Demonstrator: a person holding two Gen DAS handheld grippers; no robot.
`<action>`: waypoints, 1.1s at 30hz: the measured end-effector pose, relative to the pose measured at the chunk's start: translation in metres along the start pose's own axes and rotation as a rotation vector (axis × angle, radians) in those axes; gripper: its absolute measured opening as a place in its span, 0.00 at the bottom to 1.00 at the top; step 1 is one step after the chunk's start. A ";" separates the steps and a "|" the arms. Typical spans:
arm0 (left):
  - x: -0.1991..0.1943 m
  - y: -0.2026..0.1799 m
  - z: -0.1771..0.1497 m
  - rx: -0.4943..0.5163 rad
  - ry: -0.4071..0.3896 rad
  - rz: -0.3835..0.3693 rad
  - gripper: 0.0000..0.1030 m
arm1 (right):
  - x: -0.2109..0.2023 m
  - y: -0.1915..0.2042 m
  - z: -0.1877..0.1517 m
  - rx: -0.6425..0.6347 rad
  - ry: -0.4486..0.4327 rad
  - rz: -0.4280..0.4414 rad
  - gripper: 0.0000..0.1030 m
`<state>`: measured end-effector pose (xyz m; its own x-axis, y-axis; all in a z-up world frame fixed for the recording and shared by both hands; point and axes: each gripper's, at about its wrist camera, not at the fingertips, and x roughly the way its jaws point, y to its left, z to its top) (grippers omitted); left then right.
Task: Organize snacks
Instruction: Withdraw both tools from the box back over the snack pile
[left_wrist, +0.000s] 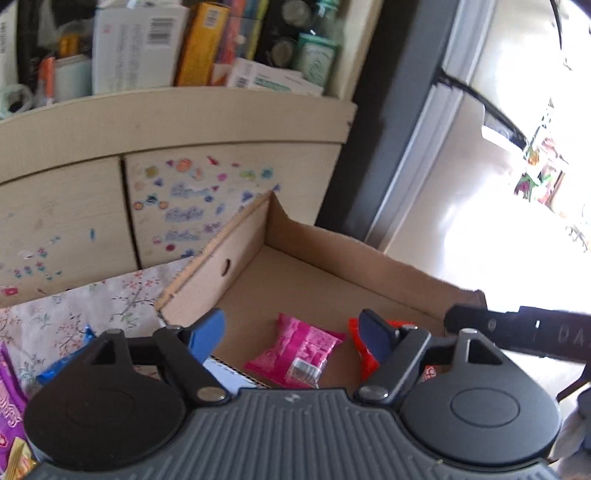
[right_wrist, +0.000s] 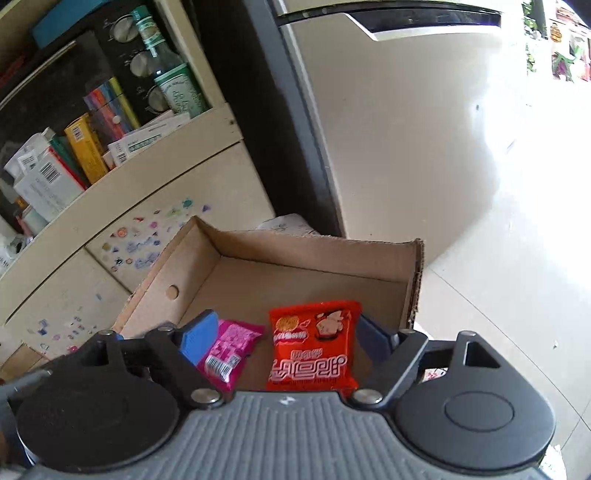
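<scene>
Fingers (right_wrist: 201, 338) spread; red packet (right_wrist: 314, 350) upright.

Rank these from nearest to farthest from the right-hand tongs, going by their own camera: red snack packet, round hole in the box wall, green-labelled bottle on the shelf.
1. red snack packet, between the open tongs, in the cardboard box.
2. round hole, box's left wall.
3. green-labelled bottle, shelf, upper left.

You get hard daylight flooding in from the right, blowing the floor (right_wrist: 498, 221) out to white glare, while the shelf (left_wrist: 147, 48) blurs softly and fisheye curvature bends every edge.
</scene>
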<state>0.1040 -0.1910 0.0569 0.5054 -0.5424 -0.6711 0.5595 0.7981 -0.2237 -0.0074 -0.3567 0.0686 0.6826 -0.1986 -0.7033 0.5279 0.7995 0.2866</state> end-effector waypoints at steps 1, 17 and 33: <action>-0.004 0.003 0.001 -0.004 -0.003 0.006 0.82 | -0.001 0.002 -0.001 -0.008 -0.001 0.011 0.85; -0.052 0.065 -0.031 -0.013 0.090 0.109 0.85 | -0.007 0.042 -0.046 -0.267 0.100 0.179 0.87; -0.063 0.071 -0.088 0.145 0.169 -0.012 0.85 | -0.003 0.051 -0.081 -0.383 0.211 0.281 0.81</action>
<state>0.0546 -0.0769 0.0208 0.3878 -0.4904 -0.7804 0.6599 0.7388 -0.1364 -0.0237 -0.2692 0.0329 0.6341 0.1403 -0.7604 0.0890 0.9636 0.2520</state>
